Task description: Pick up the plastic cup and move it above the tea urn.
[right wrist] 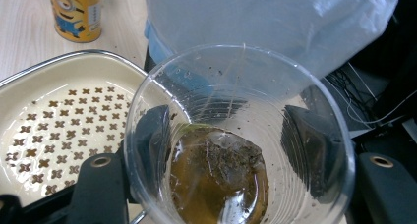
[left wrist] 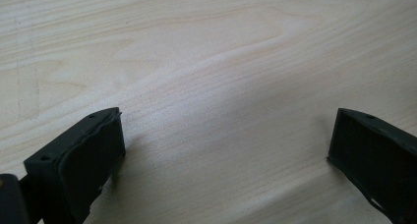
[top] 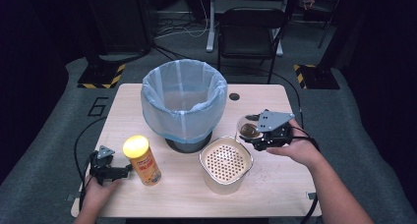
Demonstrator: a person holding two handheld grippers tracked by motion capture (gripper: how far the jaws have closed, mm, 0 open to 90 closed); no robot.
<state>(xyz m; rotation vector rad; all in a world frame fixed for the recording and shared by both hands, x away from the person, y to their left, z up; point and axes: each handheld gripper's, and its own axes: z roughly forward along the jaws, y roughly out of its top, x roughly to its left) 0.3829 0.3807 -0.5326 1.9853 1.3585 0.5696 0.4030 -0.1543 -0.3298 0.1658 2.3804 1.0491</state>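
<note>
High view is showing the right claw [top: 252,133] gripping a clear plastic cup [top: 248,128] just above the worktop [top: 275,180], between the bag-lined bin [top: 183,102] and the perforated cream container [top: 225,165]. Right gripper view is showing the cup [right wrist: 236,135] sitting between both jaws, which are pressing its sides, with brown liquid and a soaked tea bag [right wrist: 216,177] lying at its bottom. The left claw [top: 124,171] is resting on the worktop just beside the yellow canister [top: 141,160], its jaws standing wide apart and holding nothing over bare wood in the left gripper view.
</note>
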